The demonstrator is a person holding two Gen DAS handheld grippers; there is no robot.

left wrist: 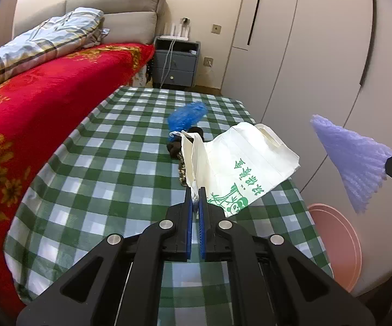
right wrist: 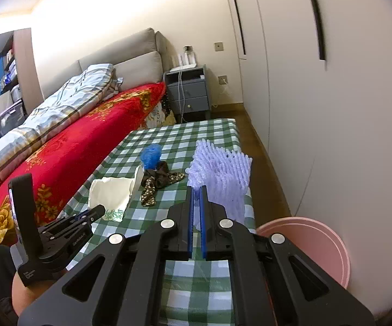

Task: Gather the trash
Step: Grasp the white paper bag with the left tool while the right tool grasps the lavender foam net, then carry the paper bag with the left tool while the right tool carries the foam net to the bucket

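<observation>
My left gripper (left wrist: 195,194) is shut on the edge of a white bag with green print (left wrist: 239,160), lifting it off the green checked table (left wrist: 101,168). The same bag (right wrist: 111,194) and left gripper (right wrist: 98,212) show at the left of the right wrist view. My right gripper (right wrist: 196,190) is shut on a lilac foam net (right wrist: 223,174), which it holds up above the table's right side; the net (left wrist: 356,160) appears at the right of the left wrist view. A blue plastic wad (left wrist: 186,116) and a dark patterned cloth (right wrist: 158,182) lie on the table.
A pink bin (right wrist: 329,247) stands on the floor by the table's right edge, against the white wardrobe doors (right wrist: 331,108). A bed with a red blanket (left wrist: 33,114) runs along the table's left side. A grey nightstand (left wrist: 174,65) stands behind the table.
</observation>
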